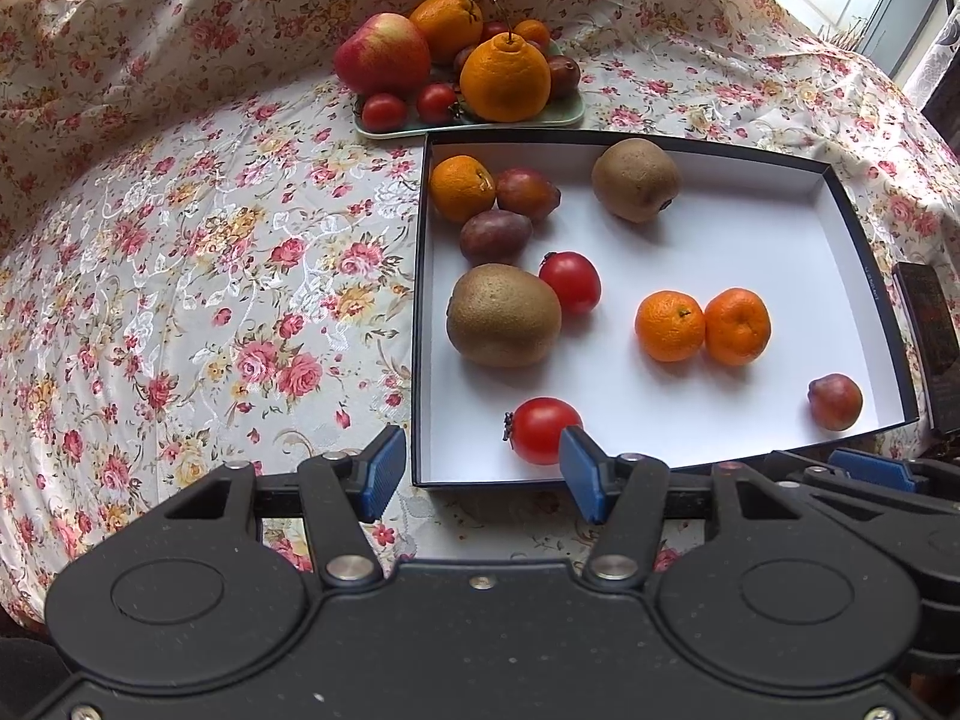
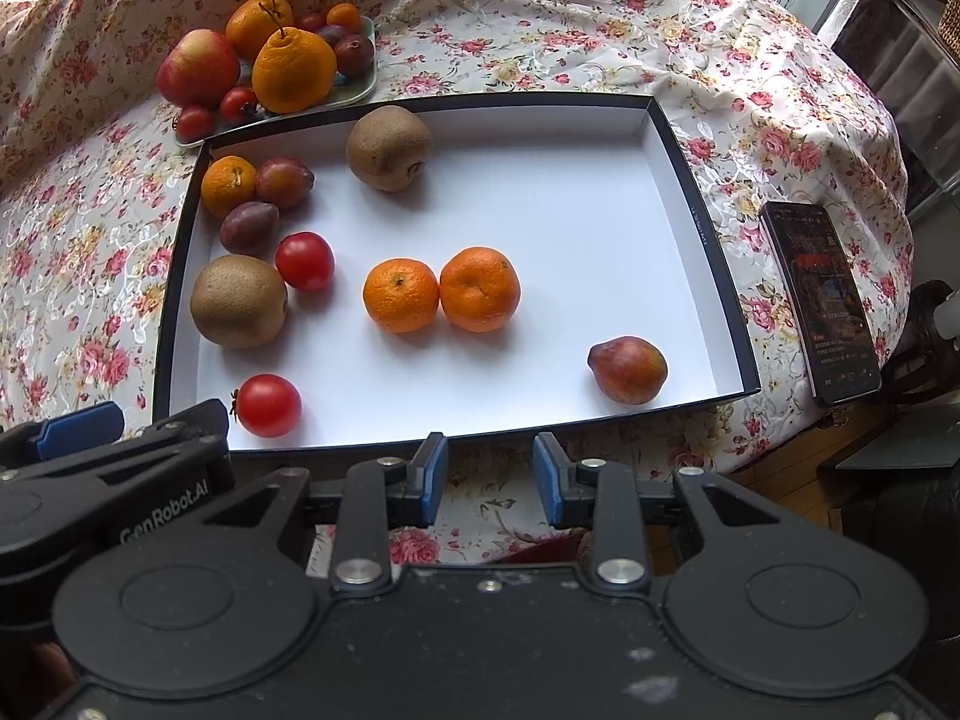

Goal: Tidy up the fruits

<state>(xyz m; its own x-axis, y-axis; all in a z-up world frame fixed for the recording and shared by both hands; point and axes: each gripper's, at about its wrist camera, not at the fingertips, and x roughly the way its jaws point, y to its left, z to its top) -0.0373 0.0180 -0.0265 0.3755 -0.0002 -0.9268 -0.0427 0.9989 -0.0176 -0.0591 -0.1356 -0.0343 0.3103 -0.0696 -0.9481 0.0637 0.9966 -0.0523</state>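
A shallow black box [image 1: 869, 282] with a white floor holds two kiwis [image 1: 503, 315], two tomatoes [image 1: 543, 429], three mandarins [image 1: 669, 325], two purple plums [image 1: 495, 234] and a small red pear [image 2: 627, 369]. Behind it, a green plate [image 1: 384, 131] is piled with an apple [image 1: 382, 54], big oranges [image 1: 505, 79], tomatoes and plums. My left gripper [image 1: 483, 474] hovers open over the box's near left corner, close to the nearest tomato, with nothing between its pads. My right gripper [image 2: 491, 480] is open by a narrow gap, empty, just before the box's [image 2: 729, 276] front edge.
A floral cloth [image 1: 210, 300] covers the rounded table, rising in folds at the back. A phone [image 2: 819, 300] lies right of the box near the table's edge. Dark furniture and floor show at the far right in the right wrist view.
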